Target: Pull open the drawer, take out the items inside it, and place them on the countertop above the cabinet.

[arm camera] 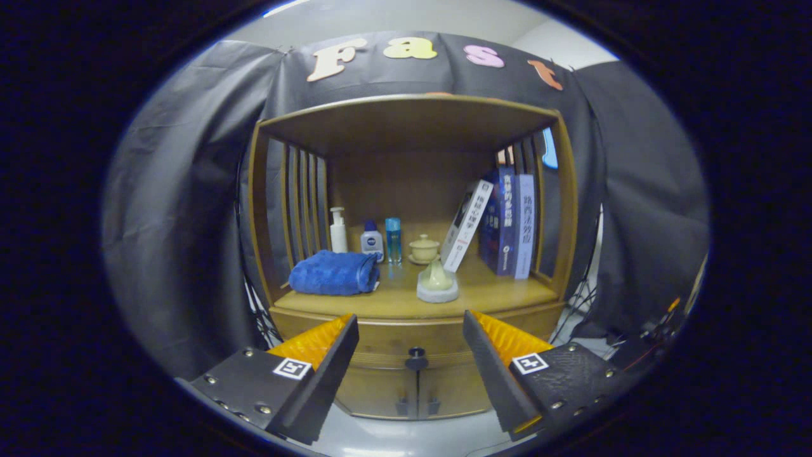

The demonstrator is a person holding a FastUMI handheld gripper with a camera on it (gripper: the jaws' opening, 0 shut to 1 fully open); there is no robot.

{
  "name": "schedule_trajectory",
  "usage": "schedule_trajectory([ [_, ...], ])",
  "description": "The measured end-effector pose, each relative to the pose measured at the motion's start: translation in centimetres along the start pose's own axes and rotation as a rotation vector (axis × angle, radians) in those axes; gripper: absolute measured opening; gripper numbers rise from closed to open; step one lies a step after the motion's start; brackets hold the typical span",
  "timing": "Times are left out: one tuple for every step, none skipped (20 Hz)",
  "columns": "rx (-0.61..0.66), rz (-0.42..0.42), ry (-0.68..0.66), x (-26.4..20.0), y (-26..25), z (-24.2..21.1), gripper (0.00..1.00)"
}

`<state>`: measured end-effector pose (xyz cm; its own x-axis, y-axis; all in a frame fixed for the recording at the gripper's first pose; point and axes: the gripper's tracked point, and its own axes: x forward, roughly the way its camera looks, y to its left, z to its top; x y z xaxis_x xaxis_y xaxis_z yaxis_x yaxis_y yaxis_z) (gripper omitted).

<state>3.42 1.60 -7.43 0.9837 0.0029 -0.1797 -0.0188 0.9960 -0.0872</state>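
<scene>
Countertop crowded (towel, books); tongs spread, empty.

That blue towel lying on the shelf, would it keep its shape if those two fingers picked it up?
Probably not. The blue towel lies folded in a soft, rounded bundle on the countertop, so it would likely sag and unfold when lifted. Its fluffy surface should grip well rather than slip. The gripper is open and well short of it.

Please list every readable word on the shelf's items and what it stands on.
"路西法效应": spine of the pale lilac upright book.
White leaning book, dark blue book, blue-capped white bottle: print too blurred to read.
The gripper holds its jaws open before the closed wooden drawer and its dark round knob.
</scene>
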Motion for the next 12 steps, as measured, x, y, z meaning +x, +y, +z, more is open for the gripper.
schedule_trajectory([
  [-0.025, 0.001, -0.023, -0.7, 0.1, 1.2, 0.99],
  [-0.036, 0.008, -0.050, -1.7, 0.5, 2.6, 0.99],
  [-0.038, 0.021, -0.082, -2.7, 1.2, 3.8, 0.99],
  [-0.026, 0.031, -0.103, -3.6, 1.7, 5.0, 0.99],
  [-0.006, 0.049, -0.122, -4.8, 2.2, 5.7, 0.99],
  [0.010, 0.062, -0.138, -5.8, 2.6, 6.6, 0.99],
  [0.022, 0.066, -0.152, -6.7, 2.4, 7.7, 0.99],
  [0.031, 0.066, -0.166, -7.8, 2.2, 8.7, 0.99],
  [0.040, 0.070, -0.185, -8.8, 2.0, 9.7, 0.99],
  [0.051, 0.068, -0.206, -9.9, 1.6, 10.9, 0.99],
  [0.063, 0.069, -0.229, -11.1, 1.2, 12.0, 0.99],
  [0.073, 0.064, -0.262, -12.1, 0.7, 13.2, 0.99],
])
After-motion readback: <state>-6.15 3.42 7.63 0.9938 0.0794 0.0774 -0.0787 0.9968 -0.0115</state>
